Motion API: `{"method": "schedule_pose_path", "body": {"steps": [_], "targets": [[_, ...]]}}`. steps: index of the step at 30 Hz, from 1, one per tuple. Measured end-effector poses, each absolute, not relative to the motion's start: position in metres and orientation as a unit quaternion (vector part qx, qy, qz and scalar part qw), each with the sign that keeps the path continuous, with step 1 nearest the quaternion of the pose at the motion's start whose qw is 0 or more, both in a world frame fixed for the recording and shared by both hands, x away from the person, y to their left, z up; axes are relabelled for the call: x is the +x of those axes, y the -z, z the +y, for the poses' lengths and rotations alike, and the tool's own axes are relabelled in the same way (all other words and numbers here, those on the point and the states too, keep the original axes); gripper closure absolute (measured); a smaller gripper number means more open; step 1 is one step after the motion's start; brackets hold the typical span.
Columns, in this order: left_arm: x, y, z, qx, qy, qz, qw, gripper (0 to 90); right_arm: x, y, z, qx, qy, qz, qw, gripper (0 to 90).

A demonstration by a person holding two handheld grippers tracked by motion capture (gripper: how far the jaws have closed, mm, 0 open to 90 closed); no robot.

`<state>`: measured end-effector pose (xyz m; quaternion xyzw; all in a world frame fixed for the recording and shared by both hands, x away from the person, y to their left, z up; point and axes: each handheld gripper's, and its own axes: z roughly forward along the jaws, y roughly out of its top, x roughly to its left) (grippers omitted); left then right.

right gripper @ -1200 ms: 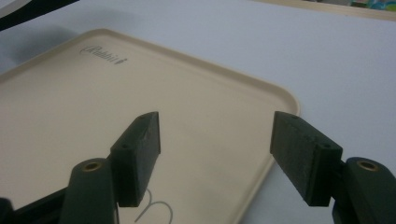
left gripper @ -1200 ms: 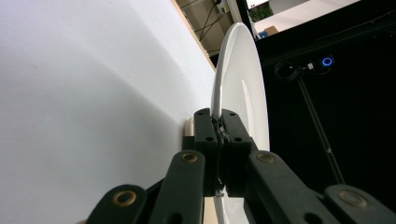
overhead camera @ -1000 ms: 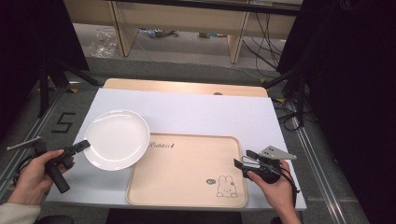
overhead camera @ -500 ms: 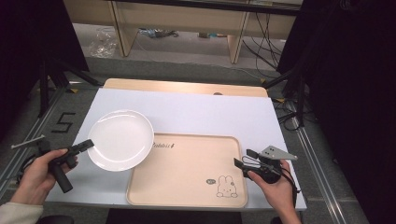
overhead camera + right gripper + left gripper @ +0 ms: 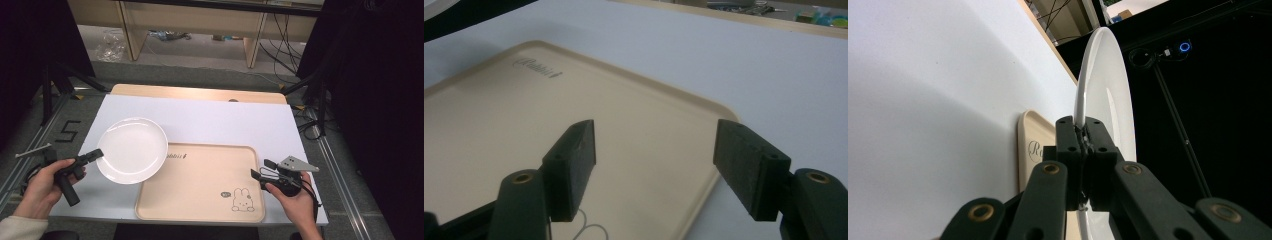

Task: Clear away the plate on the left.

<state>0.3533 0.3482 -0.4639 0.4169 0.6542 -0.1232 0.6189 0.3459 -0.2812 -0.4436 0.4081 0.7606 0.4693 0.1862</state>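
A white round plate (image 5: 132,149) hangs over the table's left half, its right edge above the corner of the beige rabbit tray (image 5: 200,195). My left gripper (image 5: 97,154) is shut on the plate's left rim. The left gripper view has the plate (image 5: 1108,95) edge-on, pinched between the two black pads of that gripper (image 5: 1083,137). My right gripper (image 5: 260,169) rests at the tray's right edge, held in a hand. Its jaws stand wide open over the tray (image 5: 499,130) in the right gripper view, nothing between the fingers of that gripper (image 5: 654,160).
A white sheet (image 5: 225,122) covers the wooden table (image 5: 150,91). Black stands and cables crowd the floor beyond the table's right side (image 5: 310,110). A number marking (image 5: 67,131) lies on the floor at the left.
The left gripper has carried the plate to the right, so its edge now overlaps the tray's left corner. The right gripper has stayed where it was.
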Motion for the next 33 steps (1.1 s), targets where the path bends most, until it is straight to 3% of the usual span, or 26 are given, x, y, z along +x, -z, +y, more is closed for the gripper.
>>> {"method": "schedule_pose_path", "body": {"steps": [3,8,11,16,33], "targets": [[0.354,0.464,0.348,0.417,0.124,0.655,0.618,86.6,0.346,0.444,-0.282,0.404,-0.47,0.759,0.2,34.1],[0.354,0.464,0.346,0.414,0.127,0.655,0.619,86.5,0.347,0.444,-0.281,0.402,-0.487,0.753,0.185,33.9],[0.354,0.464,0.345,0.416,0.125,0.655,0.618,86.6,0.345,0.442,-0.282,0.403,-0.476,0.754,0.206,33.7],[0.354,0.464,0.345,0.417,0.126,0.654,0.619,86.5,0.344,0.441,-0.282,0.412,-0.475,0.754,0.19,33.4],[0.358,0.46,0.336,0.425,0.136,0.649,0.616,86.5,0.345,0.441,-0.282,0.401,-0.48,0.754,0.2,33.3]]}}
